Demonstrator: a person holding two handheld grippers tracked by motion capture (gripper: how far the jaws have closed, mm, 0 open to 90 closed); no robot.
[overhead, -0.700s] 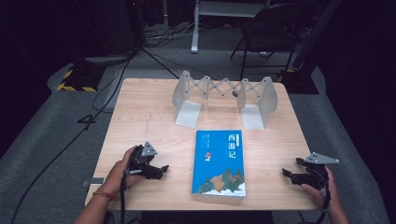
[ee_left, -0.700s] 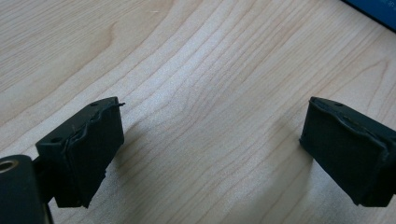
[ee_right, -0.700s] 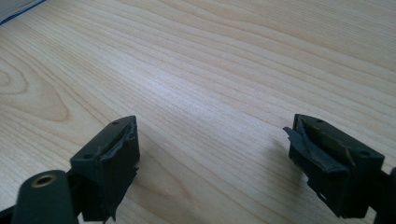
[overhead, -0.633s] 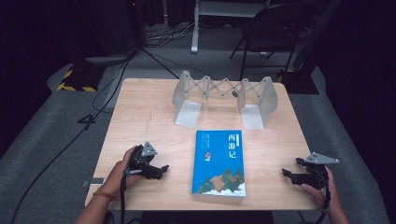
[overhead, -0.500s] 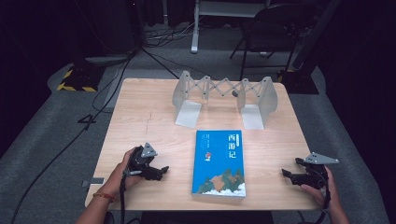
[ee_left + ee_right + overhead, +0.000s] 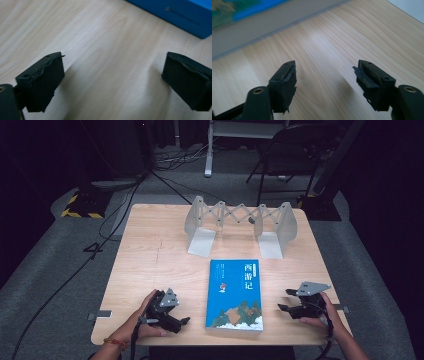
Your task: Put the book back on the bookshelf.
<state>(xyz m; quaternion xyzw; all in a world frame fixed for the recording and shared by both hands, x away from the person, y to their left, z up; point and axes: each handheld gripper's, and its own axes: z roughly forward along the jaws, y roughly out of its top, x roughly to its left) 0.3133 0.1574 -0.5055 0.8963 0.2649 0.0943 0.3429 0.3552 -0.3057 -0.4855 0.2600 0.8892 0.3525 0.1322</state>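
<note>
Stillness marks the last moments: against the earlier high views, both hands, both grippers and the blue book (image 6: 235, 294) sit where they were, so the work reads as not yet begun, or paused just short of a reach. The book lies flat on the wooden table (image 6: 150, 260), near the front edge and between the two hands, touching neither gripper. Its long axis runs from the person's side toward the far side, leaning slightly; the title characters sit at the far end and read upright from the person's seat, so its top points away, toward the expanding metal bookend rack (image 6: 240, 227) standing empty behind it. In the left gripper view the dark blue spine edge (image 6: 172, 17) faces that gripper, while in the right gripper view the pale page block (image 6: 269, 27) faces the other, so the spine lies on the person's left. The left gripper (image 6: 181, 321) rests low beside the book with its jaws spread wide over bare wood, nothing between them; the right gripper (image 6: 286, 301) is likewise released, jaws apart and aimed at the page edge. The likely job is to stand the book in the rack.
</note>
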